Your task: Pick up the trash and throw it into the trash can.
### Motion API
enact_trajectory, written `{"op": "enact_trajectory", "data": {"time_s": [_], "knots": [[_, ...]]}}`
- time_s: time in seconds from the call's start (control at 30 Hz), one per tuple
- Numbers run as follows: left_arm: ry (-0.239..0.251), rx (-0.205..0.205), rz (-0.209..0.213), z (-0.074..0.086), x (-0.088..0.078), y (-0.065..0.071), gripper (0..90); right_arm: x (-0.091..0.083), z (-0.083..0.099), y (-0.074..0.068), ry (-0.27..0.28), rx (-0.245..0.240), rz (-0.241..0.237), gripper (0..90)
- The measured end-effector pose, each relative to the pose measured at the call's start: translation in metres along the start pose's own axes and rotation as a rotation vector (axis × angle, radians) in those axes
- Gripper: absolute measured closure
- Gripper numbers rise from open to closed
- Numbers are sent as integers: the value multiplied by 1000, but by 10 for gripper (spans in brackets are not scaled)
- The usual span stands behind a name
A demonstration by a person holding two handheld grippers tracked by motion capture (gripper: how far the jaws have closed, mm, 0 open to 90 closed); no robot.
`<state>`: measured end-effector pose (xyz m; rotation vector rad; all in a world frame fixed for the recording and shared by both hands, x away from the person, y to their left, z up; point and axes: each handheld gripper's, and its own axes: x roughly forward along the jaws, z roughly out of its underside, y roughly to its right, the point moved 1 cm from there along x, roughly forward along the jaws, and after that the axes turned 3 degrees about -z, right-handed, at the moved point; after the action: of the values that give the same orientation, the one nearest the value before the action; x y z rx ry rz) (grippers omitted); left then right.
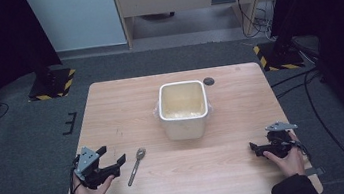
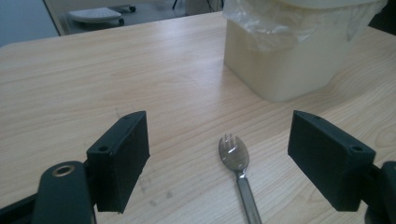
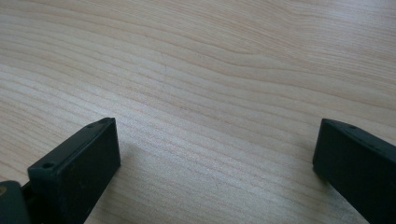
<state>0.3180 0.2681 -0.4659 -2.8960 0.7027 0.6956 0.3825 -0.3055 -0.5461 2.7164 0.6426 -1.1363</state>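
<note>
The surface [image 2: 116,70] is pale wood-grain, smooth and matt. The spork [image 2: 235,156] is shiny metal. The cream bin [image 2: 285,70] looks like matt plastic, lined with thin clear film [image 2: 261,28].

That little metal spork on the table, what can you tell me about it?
The spork looks like shiny steel: a rounded bowl ending in short tines, on a slim straight handle. It lies flat on the wooden table, bowl up, tines pointing roughly toward the cream bin but well apart from it. It sits just ahead of the open left tool, between its jaws in the left gripper view, and nothing touches it.
</note>
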Motion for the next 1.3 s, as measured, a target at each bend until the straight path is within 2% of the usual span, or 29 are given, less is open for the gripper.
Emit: {"op": "enact_trajectory", "data": {"time_s": [0.13,0.27,0.43,0.47,0.5,0.6,0.7,0.73,0.77,0.8,0.93,1.0,1.1,1.13,1.3], "knots": [[12,8,14,-11,1,5,200,0,0,0,0,0,0,9],[-6,23,24,-23,11,14,199,0,0,0,0,1,1,9],[-25,32,42,-21,25,21,207,0,0,0,-1,-1,0,9],[-48,32,46,-17,33,21,211,0,0,0,-1,-2,-2,9],[-48,32,46,-17,33,21,214,0,0,0,-1,-2,-2,9],[-99,48,51,-6,45,22,225,0,0,0,-1,-5,-4,9],[-124,51,52,1,50,23,236,0,0,0,-1,-5,-4,8],[-158,56,57,7,55,25,249,0,0,0,-1,-6,-5,8],[-158,56,57,7,55,25,261,0,0,0,-1,-6,-5,8],[-184,63,52,11,60,25,274,0,0,0,-1,-8,-5,8],[-219,74,35,17,64,26,299,1,0,-1,0,-8,-8,8],[-260,85,25,22,68,27,330,1,0,-1,0,-8,-8,8],[-283,83,31,26,70,27,373,1,0,-1,0,-8,-8,8],[-313,92,26,28,72,28,384,1,0,-1,0,-12,-10,8],[-350,92,20,32,74,30,449,1,0,-1,0,-13,-10,8]]}}
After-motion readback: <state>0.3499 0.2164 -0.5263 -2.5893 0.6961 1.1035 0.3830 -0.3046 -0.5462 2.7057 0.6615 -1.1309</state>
